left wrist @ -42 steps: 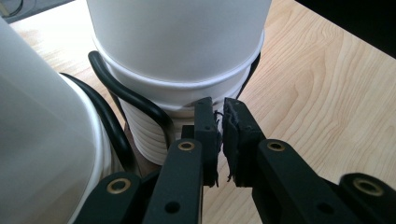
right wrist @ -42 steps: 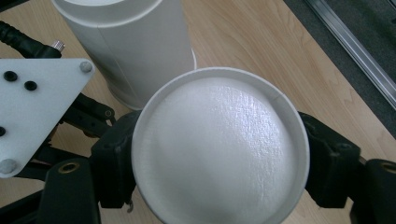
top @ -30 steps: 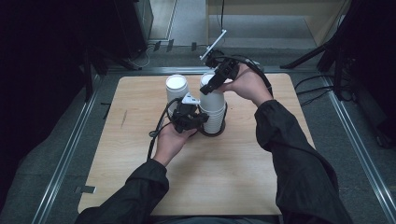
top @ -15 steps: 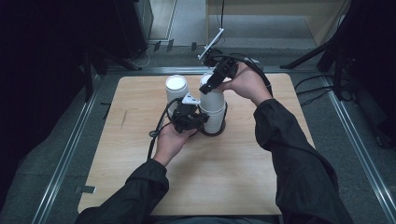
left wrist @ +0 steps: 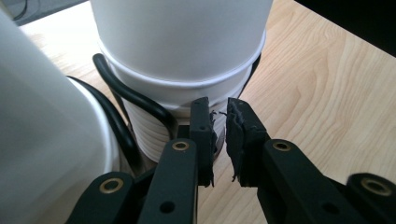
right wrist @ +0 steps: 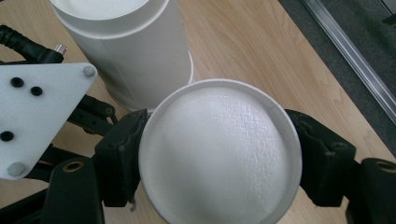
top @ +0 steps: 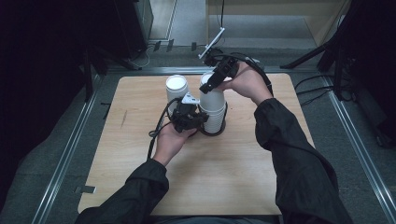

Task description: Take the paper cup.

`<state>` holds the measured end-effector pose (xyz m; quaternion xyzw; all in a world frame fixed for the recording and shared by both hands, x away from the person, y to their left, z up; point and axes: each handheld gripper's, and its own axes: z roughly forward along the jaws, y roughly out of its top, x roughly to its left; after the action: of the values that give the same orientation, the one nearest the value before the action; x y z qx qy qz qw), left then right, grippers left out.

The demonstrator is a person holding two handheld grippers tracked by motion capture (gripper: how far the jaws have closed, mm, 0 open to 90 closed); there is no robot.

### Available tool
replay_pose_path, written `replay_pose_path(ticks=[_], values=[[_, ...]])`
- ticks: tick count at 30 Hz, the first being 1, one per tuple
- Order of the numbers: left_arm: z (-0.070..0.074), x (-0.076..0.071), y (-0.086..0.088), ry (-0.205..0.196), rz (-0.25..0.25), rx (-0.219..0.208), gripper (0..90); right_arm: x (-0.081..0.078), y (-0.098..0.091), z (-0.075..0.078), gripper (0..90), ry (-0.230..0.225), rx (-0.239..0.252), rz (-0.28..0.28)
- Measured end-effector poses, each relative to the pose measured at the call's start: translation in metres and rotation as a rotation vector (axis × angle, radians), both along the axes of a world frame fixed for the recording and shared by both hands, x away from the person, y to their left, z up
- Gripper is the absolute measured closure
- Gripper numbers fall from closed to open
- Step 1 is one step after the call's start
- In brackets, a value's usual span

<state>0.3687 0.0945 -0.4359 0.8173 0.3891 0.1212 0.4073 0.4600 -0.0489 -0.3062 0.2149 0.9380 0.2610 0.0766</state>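
A stack of upturned white paper cups (top: pixel 214 114) stands mid-table. My right gripper (top: pixel 214 83) is shut on the top cup (right wrist: pixel 219 154), one jaw on each side near its base. My left gripper (top: pixel 195 116) is low at the stack's left side. Its jaws are nearly together in front of the stacked rims (left wrist: pixel 149 135), and I see nothing between them. A second upturned white cup stack (top: pixel 176 88) stands just left of the first, also seen in the right gripper view (right wrist: pixel 126 46).
A black cable (left wrist: pixel 135 98) loops around the foot of the stack (top: pixel 219 133). The wooden table (top: pixel 243 186) has bare room toward the person. Metal rails (top: pixel 65 158) run along both sides, and stands and cables sit on the floor beyond.
Hardly anything: the right hand has shifted very slightly with the top cup. The left gripper stays at the foot of the stack.
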Motion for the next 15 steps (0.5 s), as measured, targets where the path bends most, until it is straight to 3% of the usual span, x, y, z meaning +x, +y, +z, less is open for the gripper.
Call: replay_pose_path(ticks=[4,5,7,11,15], values=[[0.0,0.0,0.001,-0.003,0.003,0.0,79.8,0.0,0.0,0.002,27.3,-0.003,0.013,-0.004],[0.001,0.0,0.001,-0.003,0.0,-0.002,79.7,0.0,-0.002,0.009,27.4,-0.005,0.041,-0.025],[0.001,0.0,0.001,-0.007,-0.004,0.004,79.4,-0.001,-0.003,0.017,27.4,-0.002,0.049,-0.026],[0.002,0.0,0.002,-0.004,-0.005,-0.003,78.5,-0.003,-0.003,0.025,27.2,0.004,0.027,-0.023],[0.002,0.0,0.002,0.006,-0.01,-0.009,77.7,-0.005,-0.006,0.036,27.2,0.005,0.045,-0.024]])
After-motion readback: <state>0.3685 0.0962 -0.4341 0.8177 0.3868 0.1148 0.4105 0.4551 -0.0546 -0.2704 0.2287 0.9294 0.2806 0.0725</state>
